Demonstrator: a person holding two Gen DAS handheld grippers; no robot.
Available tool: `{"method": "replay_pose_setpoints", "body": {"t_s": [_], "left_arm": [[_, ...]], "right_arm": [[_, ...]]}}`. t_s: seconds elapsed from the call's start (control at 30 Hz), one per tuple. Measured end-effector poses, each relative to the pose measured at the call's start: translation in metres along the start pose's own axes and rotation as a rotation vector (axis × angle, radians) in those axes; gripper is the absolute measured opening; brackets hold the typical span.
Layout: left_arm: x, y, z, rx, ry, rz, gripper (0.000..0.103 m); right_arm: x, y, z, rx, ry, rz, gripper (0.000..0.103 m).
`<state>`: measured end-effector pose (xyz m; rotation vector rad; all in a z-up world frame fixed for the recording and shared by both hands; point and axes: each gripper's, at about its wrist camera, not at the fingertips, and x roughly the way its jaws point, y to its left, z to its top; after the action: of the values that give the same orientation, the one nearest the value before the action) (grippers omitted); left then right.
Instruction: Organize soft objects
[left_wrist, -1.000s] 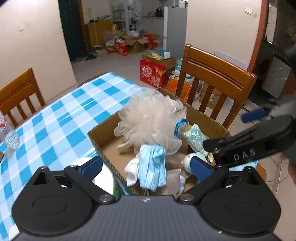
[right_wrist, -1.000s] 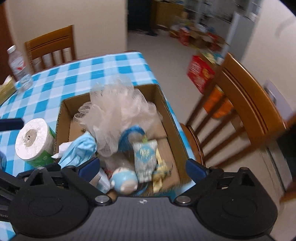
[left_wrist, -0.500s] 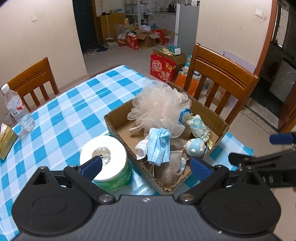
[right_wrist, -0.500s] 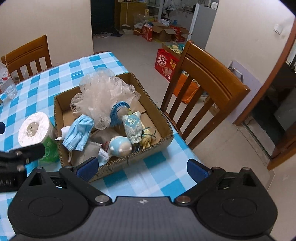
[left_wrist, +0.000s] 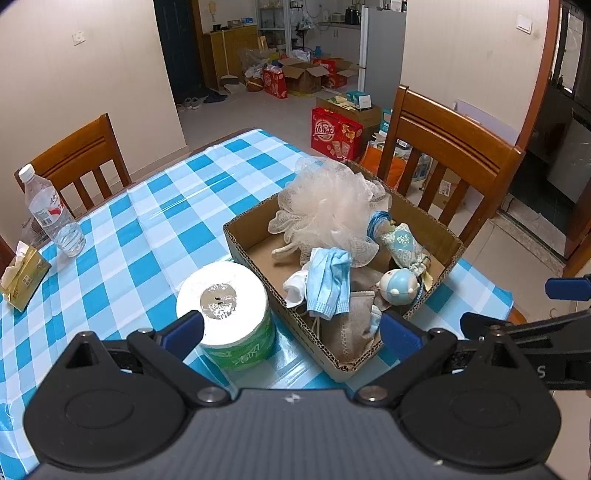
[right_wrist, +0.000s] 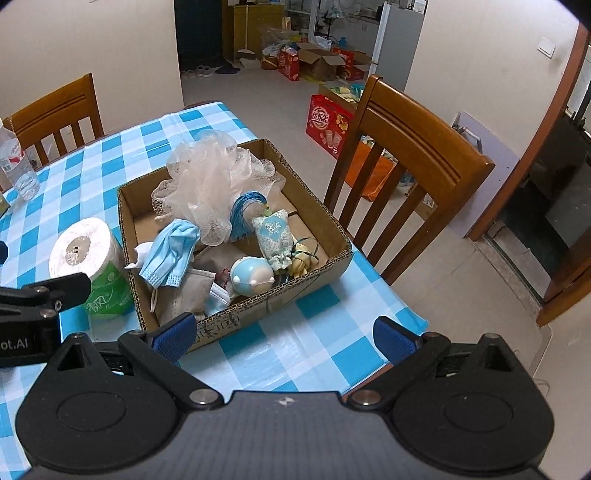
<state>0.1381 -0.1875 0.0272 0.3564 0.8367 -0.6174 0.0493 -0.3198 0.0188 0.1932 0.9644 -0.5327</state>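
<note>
Sitting upright on the bench beside the cardboard box (left_wrist: 255, 236), the toilet paper roll (left_wrist: 225, 310) is looking light and squashy; both grippers' jaws are hanging spread, so gripping across its sides seems best.

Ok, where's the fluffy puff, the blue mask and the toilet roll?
Puff (left_wrist: 328, 206), left wrist view, middle of the mesh ball.
Mask (right_wrist: 171, 254), right wrist view, middle of the folded blue cloth.
Roll (left_wrist: 221, 295), left wrist view, white top face beside the core.
</note>
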Motion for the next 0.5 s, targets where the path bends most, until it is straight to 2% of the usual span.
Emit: {"method": "replay_pose_setpoints", "body": {"t_s": [0.5], "left_arm": [[-0.0024,-0.0004,-0.0004,0.003,0.002,0.006,0.101]], "right_arm": [[-0.0014,-0.0001,0.0,0.007,-0.002,0.002,0.103]]}}
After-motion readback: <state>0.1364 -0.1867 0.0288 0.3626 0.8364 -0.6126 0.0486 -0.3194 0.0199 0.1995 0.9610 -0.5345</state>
